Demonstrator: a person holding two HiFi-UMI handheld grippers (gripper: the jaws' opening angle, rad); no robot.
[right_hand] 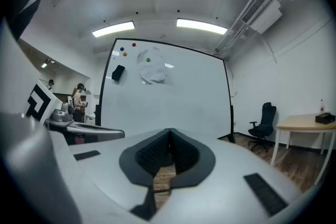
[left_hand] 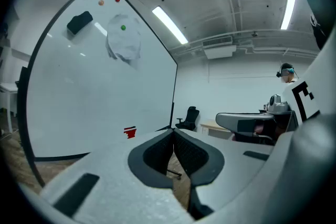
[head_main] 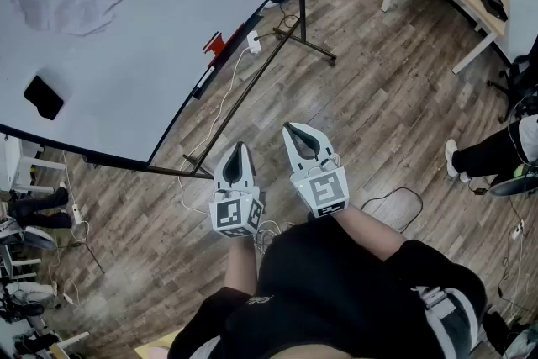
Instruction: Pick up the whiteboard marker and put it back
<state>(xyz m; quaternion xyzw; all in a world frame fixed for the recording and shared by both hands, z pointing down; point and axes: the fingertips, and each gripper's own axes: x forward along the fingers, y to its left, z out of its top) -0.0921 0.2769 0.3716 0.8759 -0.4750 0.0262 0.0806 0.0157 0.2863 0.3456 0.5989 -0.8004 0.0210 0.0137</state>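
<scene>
Both claws are shut tight with nothing between them. Your left claw (head_main: 238, 154) and right claw (head_main: 292, 130) hang close to your body over the wood floor (head_main: 378, 97), well apart from the whiteboard (head_main: 168, 4). The marker (head_main: 203, 82) looks to be the slim black-and-white stick lying along the board's lower edge, near the red tag (head_main: 215, 43), though it is too small to be sure. Step in closer first, then spread one claw wide before you reach. Set the jaws across the barrel, not along it, and close on its middle so it doesn't pivot. Mind the white cable (head_main: 225, 101) underfoot.
</scene>
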